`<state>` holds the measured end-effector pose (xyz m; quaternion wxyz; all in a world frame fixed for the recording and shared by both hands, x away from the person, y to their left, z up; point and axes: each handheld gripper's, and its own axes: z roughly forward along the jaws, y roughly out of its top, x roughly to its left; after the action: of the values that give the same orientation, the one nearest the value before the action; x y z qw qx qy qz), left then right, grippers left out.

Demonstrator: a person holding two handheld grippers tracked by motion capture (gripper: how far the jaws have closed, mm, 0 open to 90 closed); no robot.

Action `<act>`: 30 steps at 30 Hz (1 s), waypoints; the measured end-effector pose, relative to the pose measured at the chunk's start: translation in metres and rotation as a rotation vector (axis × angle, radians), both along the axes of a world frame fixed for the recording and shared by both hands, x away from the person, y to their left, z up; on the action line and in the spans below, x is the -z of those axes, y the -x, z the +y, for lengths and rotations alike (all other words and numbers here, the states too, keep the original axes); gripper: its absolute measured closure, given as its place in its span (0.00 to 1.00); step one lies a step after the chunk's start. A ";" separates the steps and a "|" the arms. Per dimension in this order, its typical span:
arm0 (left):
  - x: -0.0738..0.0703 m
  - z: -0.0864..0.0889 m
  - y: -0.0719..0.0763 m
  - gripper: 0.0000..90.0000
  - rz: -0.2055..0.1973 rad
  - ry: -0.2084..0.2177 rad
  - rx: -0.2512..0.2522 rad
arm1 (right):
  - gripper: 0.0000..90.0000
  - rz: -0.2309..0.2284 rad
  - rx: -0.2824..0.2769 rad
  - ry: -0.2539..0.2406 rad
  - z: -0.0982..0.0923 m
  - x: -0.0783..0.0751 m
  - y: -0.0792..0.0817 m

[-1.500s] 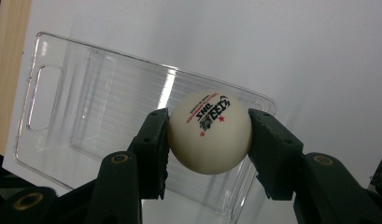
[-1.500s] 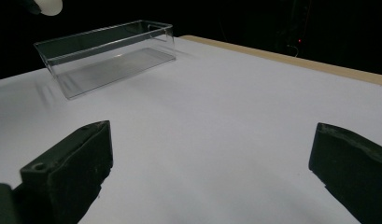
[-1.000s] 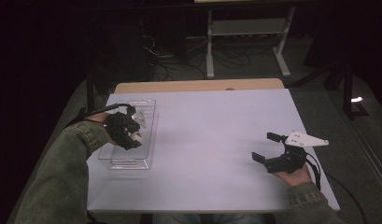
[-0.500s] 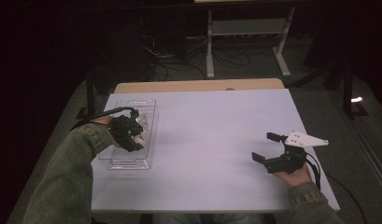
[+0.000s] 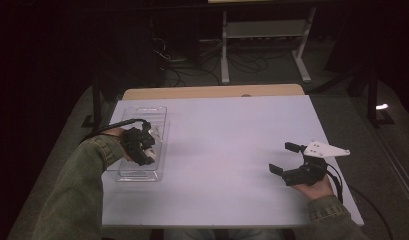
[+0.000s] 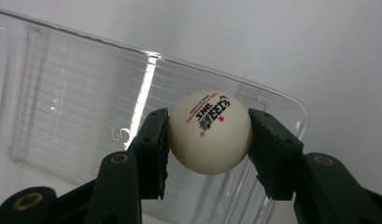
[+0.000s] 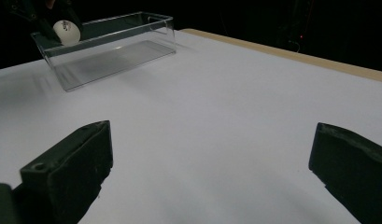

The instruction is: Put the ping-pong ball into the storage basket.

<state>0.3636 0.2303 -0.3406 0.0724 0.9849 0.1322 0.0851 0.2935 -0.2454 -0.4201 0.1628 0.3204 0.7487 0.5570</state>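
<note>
Between the two black jaws of the left gripper (image 6: 209, 140) a white table tennis ball (image 6: 209, 131) is being gripped, one pad pressing on each side of it; red and dark printing with a small red star is being shown on its upper face. Beneath the ball, the ribbed floor of a clear plastic box (image 6: 76, 116) is being looked down on, so the ball is being held over the box's open top, and whether it is touching the floor cannot be told. Seen from the high view, the left gripper (image 5: 142, 145) is being held over the middle of the clear plastic box (image 5: 137, 175), which is standing near the left edge of the white table (image 5: 227, 150), its long side running away from the person. A green sleeve (image 5: 87, 175) is being brought in from the lower left to that gripper.

Well apart, near the table's right edge, the right gripper (image 5: 284, 157) is being held by a hand (image 5: 314, 187) with its jaws spread wide and nothing between them. Along those open jaws, in the right gripper view, the bare tabletop is being faced, with the box (image 7: 109, 46) and the ball (image 7: 67, 31) far off at the upper left.
</note>
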 end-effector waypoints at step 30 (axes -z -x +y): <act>0.035 0.002 -0.006 0.55 0.050 -0.007 -0.014 | 0.00 0.005 0.003 0.004 0.000 0.001 -0.001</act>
<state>0.3695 0.2327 -0.3751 0.0650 0.9860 0.1405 0.0612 0.2940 -0.2455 -0.4208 0.1625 0.3226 0.7496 0.5546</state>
